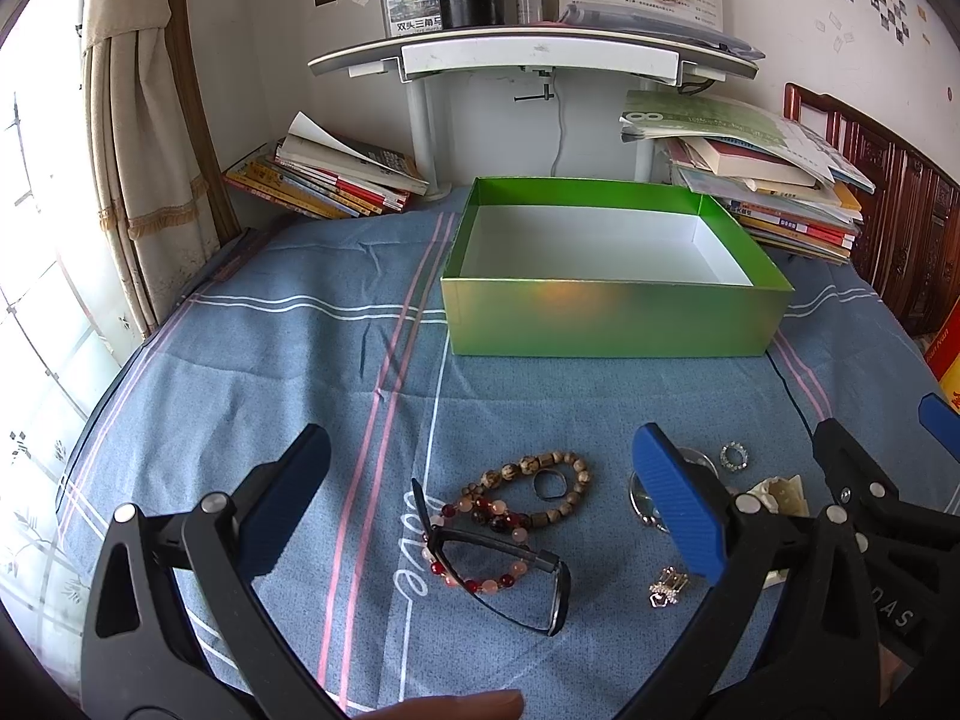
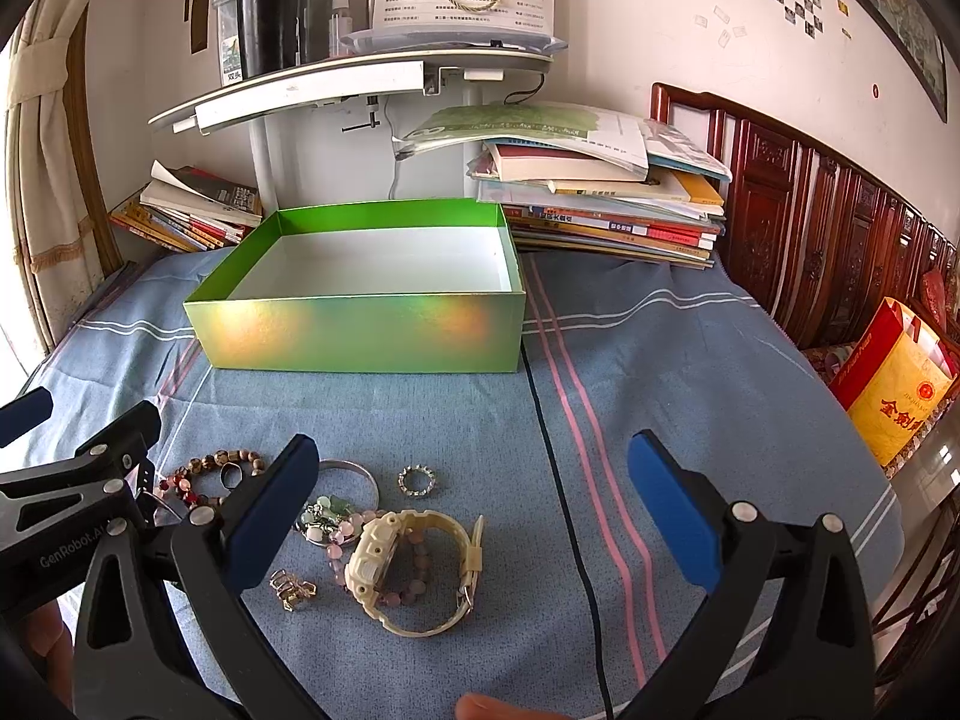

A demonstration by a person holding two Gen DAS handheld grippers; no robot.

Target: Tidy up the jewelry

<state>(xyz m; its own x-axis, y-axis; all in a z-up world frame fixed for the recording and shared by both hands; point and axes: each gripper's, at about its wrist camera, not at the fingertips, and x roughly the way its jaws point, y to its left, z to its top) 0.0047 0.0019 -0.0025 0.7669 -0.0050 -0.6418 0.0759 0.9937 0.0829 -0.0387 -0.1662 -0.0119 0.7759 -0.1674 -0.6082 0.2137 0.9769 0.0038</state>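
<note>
An open green box with a white inside stands on the blue cloth. In front of it lie a wooden bead bracelet, a red and pink bead bracelet, black glasses, a gold clip, a sparkly ring and a cream watch. My left gripper is open above the bracelets and glasses. My right gripper is open above the watch, empty.
Stacks of books flank a white shelf stand behind the box. A dark wooden bed frame and a yellow-red bag are to the right. A curtain hangs at the left.
</note>
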